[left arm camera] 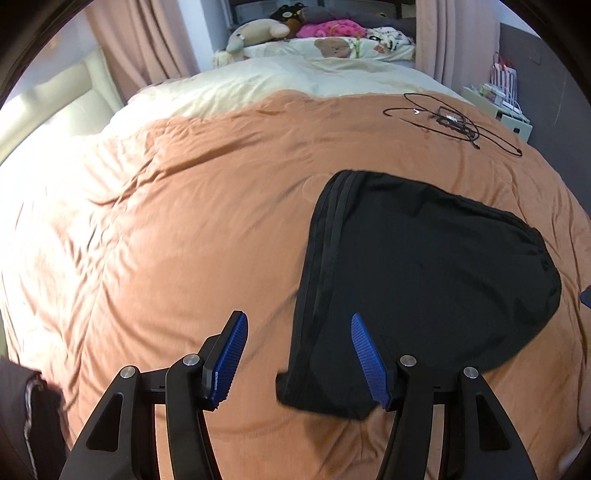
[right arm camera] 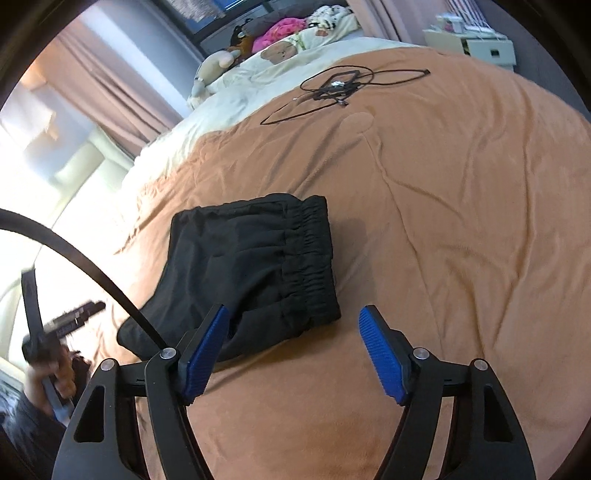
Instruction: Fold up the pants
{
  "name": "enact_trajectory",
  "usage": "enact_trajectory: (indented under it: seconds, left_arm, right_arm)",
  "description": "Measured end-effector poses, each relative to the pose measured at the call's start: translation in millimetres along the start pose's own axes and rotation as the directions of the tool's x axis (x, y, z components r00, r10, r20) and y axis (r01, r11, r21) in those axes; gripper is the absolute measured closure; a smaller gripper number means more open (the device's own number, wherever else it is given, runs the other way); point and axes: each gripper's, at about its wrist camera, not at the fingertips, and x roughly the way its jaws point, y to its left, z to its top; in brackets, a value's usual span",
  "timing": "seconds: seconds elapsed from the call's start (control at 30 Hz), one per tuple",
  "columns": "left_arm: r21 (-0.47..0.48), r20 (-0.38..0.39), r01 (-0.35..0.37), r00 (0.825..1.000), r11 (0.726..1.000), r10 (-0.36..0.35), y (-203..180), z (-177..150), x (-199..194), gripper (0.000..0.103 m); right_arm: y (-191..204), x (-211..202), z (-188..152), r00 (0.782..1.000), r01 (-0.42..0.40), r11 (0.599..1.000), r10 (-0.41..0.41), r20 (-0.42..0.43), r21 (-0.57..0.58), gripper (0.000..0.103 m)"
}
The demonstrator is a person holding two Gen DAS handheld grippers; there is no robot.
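While both grippers are hanging above the bed, the black pants (left arm camera: 424,266) are lying folded into a compact bundle on the orange blanket (left arm camera: 184,221). The left gripper (left arm camera: 295,354) is standing with its blue pads well apart and nothing between them but blanket and the near edge of the pants below; the bundle is spreading ahead and to the right of it, its striped side seam running away from the right pad. The right gripper (right arm camera: 293,347) is also gaping, holding nothing; the pants (right arm camera: 251,266) are sitting just ahead of its left finger, with the gathered waistband facing toward the gap between the fingers, and bare blanket (right arm camera: 443,221) is lying under the right finger. Far ahead of both grippers a tangle of black cable (right arm camera: 340,86) is resting on the blanket, and beyond it pillows and soft toys (left arm camera: 258,35) are piling up at the head of the bed. Off to the right gripper's left, a hand (right arm camera: 48,380) is gripping the other tool's handle.
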Motion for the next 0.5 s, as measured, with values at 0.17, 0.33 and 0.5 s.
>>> enact_trajectory:
  seconds: [0.17,0.33,0.5]
  left_arm:
    - [-0.056,-0.023,0.004,1.000,0.998,-0.005,12.7,-22.6,-3.6,0.042]
    - [-0.124,-0.039,0.019,0.999,0.992,-0.024,26.9,-40.1,-1.2,0.042]
    - [-0.203,-0.051,0.044,0.997,0.978,-0.055,38.3,-51.3,3.5,0.042]
  right_arm:
    - [-12.2,7.2,-6.3,0.999,-0.029,0.994,0.030,-0.011,0.102,0.031]
    - [-29.1,20.9,-15.3,0.995,-0.098,0.963,0.098,0.010,0.253,0.036]
    - [-36.7,40.6,-23.5,0.991,-0.133,0.929,0.129,0.034,0.346,0.036]
